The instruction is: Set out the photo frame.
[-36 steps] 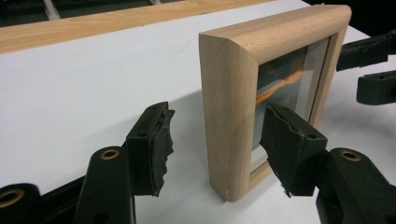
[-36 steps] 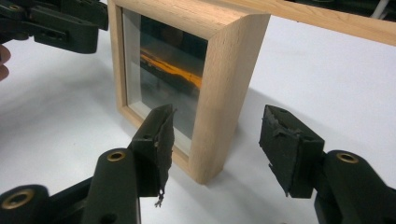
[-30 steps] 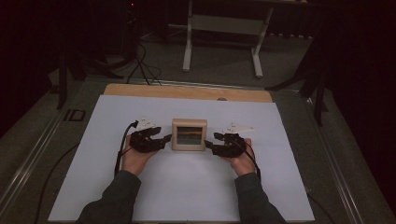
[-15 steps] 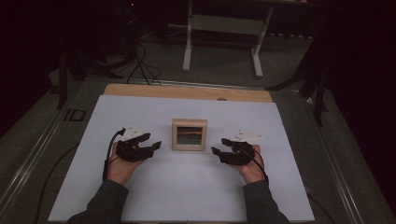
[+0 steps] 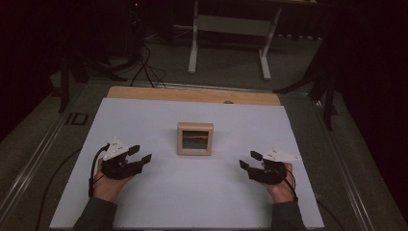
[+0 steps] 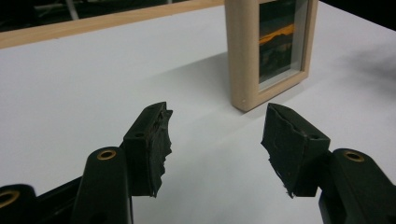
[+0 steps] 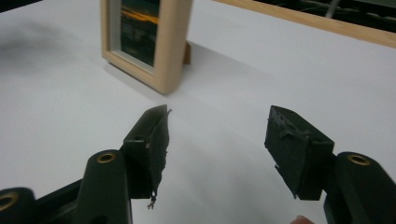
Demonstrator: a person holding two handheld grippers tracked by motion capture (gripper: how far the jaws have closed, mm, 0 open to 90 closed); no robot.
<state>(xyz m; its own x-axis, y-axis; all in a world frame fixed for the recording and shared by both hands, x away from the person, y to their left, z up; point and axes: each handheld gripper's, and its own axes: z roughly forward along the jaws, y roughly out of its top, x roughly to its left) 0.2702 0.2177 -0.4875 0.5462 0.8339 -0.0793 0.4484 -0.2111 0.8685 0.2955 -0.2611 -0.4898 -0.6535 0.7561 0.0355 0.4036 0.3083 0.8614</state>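
now the frame (image 5: pixel 195 138) is stood in the middle of the mat (image 5: pixel 144 120), let go. both the left gripper (image 5: pixel 140 153) and right gripper (image 5: pixel 250 160) are spread wide, nothing held; the job looks done, so only pulling away is needed.

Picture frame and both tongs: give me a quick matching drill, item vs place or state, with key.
Items:
1. picture frame
2. left tongs
3. right tongs
4. wooden strip

Places or states:
A. along the far edge of the white table
B. open, on the frame's left in the high view
C. upright mid-table, nothing touching it
D. open, on the frame's right in the high view

Pairs: 1-C, 2-B, 3-D, 4-A
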